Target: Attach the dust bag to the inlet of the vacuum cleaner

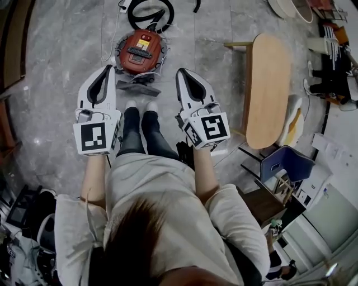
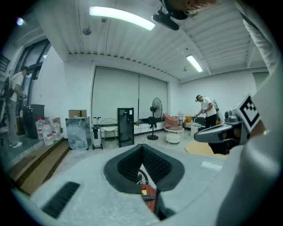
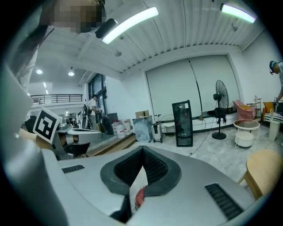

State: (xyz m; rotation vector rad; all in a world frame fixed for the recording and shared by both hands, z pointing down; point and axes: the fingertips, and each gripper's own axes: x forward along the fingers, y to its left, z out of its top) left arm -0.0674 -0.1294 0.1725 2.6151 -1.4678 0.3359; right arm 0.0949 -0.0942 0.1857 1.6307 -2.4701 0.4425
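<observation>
Vacuum cleaner point(image 1: 141, 51) below closed, empty left tongs point(image 1: 108, 70) and right tongs point(image 1: 180, 72); table point(image 1: 267, 89) rightward.

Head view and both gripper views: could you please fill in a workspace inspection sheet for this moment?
Surface: grey tiled floor.
Job's things: red vacuum on the floor ahead of the person's feet; a dark grey piece, perhaps the dust bag, lies by its near side.
Clutter: bottles by the far wall.
Grippers: left tongs and right tongs both shut, empty, held above the floor, apart from the vacuum.
Cables: black hose coiled behind the vacuum.
Surroundings: wooden table to the right, blue chair, fan, other people in the background.
</observation>
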